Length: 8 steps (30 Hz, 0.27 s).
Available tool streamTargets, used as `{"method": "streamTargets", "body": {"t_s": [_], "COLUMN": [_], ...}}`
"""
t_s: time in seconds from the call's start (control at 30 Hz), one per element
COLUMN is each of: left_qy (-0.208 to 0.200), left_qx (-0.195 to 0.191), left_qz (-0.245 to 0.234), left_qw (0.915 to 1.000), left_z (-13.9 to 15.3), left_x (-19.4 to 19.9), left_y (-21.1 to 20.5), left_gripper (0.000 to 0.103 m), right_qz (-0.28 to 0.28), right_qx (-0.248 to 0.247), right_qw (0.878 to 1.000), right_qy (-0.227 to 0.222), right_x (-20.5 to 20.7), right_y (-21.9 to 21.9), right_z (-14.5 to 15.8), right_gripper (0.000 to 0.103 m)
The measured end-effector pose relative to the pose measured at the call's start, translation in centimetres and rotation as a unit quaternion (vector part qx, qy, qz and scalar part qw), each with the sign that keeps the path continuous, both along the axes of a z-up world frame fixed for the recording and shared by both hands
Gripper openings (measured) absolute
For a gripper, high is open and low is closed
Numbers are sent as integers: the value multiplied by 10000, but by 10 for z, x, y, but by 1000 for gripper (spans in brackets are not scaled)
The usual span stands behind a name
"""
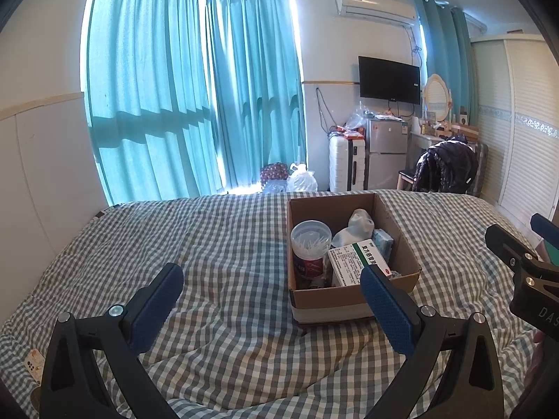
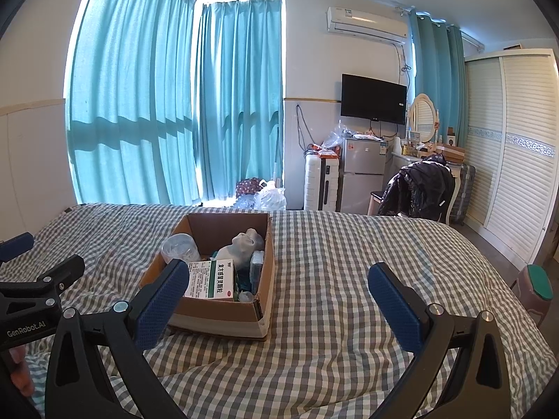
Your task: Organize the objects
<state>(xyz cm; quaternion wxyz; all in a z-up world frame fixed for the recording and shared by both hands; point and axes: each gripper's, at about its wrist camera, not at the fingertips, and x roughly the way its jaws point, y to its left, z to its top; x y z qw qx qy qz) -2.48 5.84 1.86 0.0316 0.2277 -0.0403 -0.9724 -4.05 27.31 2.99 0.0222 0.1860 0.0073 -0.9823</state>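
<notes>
The bed (image 1: 227, 244), spread with a grey-and-white check cover, filled the lower half of both views, and on it sat an open cardboard box (image 1: 353, 305), its near wall banded with pale tape. Inside the box, a clear lidded tub of cotton swabs (image 1: 311, 244) stood upright at the left wall, a white-and-green medicine carton (image 1: 356, 262) leaned at the front, a crumpled white plastic bottle (image 1: 354, 230) lay behind it, and a small blue pack (image 1: 382, 241) was tucked along the right wall.

From the left wrist the tub's red label showed plainly; from the right wrist the box wall hid that label and only the tub's clear top could be seen. The right wrist alone caught a green-topped brown stool (image 2: 536, 288) beside the bed.

Left tool (image 1: 270, 291) was spread wide, holding nothing, its right finger in front of the box's near corner. Right tool (image 2: 277, 284) was equally wide and empty, its left finger overlapping the box front.
</notes>
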Motion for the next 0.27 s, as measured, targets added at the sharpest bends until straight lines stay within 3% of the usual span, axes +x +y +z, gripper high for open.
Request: {"method": "streamTargets", "body": {"t_s": [0.27], "left_qy": [23], "left_qx": [21], "left_qz": [4], "left_qw": [10000], "left_z": [0], "left_x": [2], "left_y": [-1], "left_gripper": [103], "right_qz": [-15], "right_qx": [6], "right_qw": [10000], "right_qy": [-12], "right_x": [1], "right_y": [-1], "right_z": [-1], "right_gripper": [103]}}
